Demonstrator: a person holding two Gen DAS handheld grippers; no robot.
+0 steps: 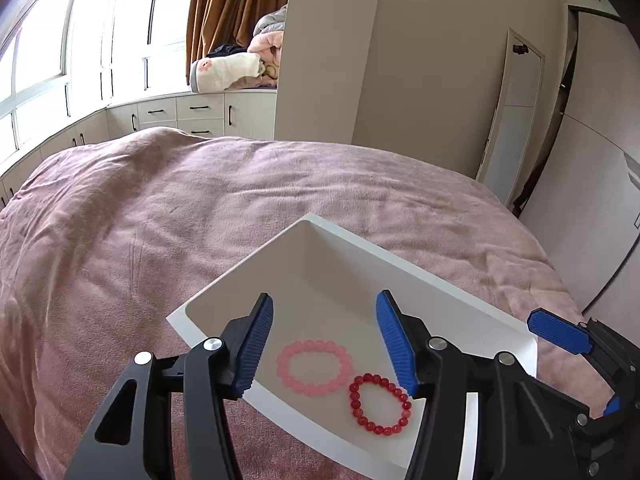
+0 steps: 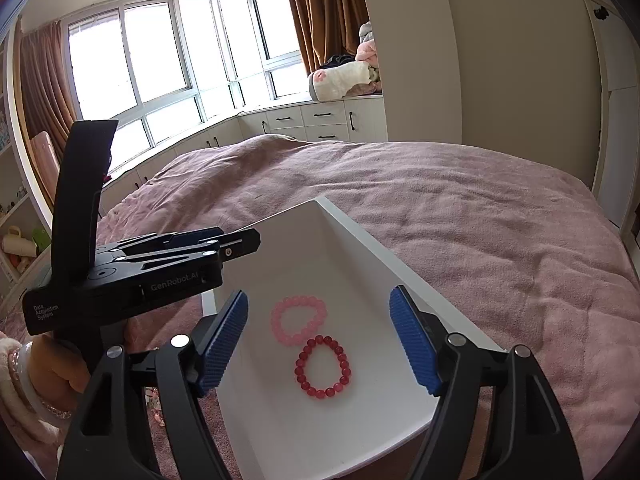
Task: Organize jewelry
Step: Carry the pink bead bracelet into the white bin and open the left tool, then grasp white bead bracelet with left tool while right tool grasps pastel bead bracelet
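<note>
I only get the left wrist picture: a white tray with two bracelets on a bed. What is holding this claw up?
Observer: A hand in a fluffy cream sleeve, gripping its handle from below.
Operator: Does that person wear any jewelry?
Observer: Yes, bangles on that wrist.
Operator: What is at the window's far left?
Observer: A second brown curtain.

You see: tray [image 1: 400, 264] smooth matt white | bedspread [image 1: 160, 220] soft napped pink cloth | pink bracelet [image 1: 314, 366] translucent glossy beads | red bracelet [image 1: 380, 404] glossy faceted beads
</note>
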